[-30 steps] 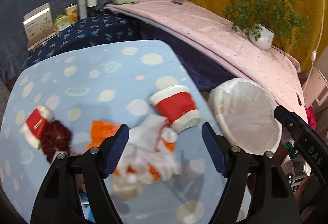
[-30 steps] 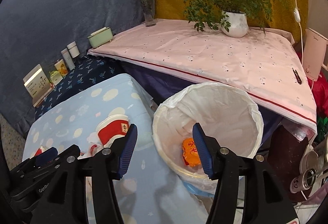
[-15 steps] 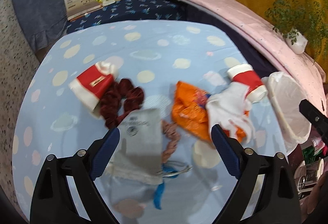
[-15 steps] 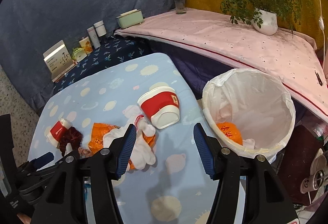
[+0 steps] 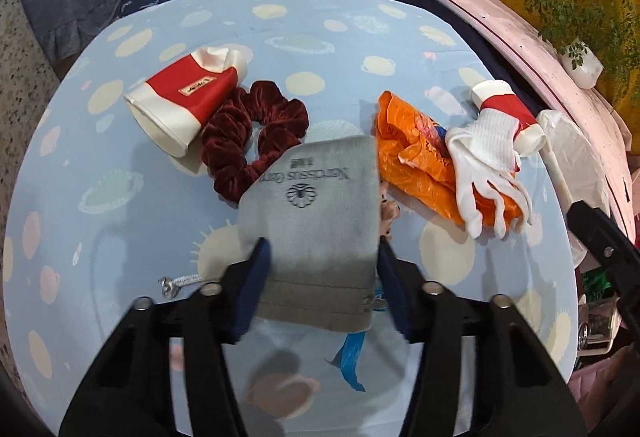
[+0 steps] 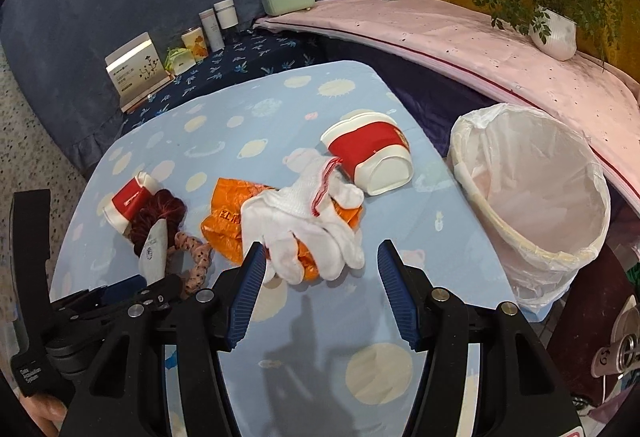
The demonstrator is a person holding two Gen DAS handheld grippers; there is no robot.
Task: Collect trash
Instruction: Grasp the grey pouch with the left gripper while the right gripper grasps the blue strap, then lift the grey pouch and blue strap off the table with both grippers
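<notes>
On the light blue spotted table point(image 5: 320, 21) lie two red-and-white paper cups point(image 5: 188, 101) point(image 6: 370, 155), a dark red scrunchie point(image 5: 248, 137), an orange plastic wrapper point(image 5: 416, 157), a white glove point(image 5: 484, 161) point(image 6: 304, 221) and a grey drawstring pouch point(image 5: 320, 221). My left gripper point(image 5: 320, 285) has its jaws around the near end of the pouch, which stands lifted off the table in the right wrist view point(image 6: 154, 249). My right gripper point(image 6: 320, 293) is open and empty, just short of the glove. A white-lined trash bin point(image 6: 536, 197) stands to the right of the table.
A blue scrap point(image 5: 352, 357) and a pink patterned scrunchie point(image 6: 192, 249) lie near the pouch. A dark shelf behind holds a card box point(image 6: 136, 69), tins and bottles. A pink-covered counter point(image 6: 460, 37) carries a potted plant point(image 6: 554, 33) and a vase.
My left gripper has moved forward and closed in around the grey pouch. My right gripper has pulled back from over the bin toward the glove on the table.
</notes>
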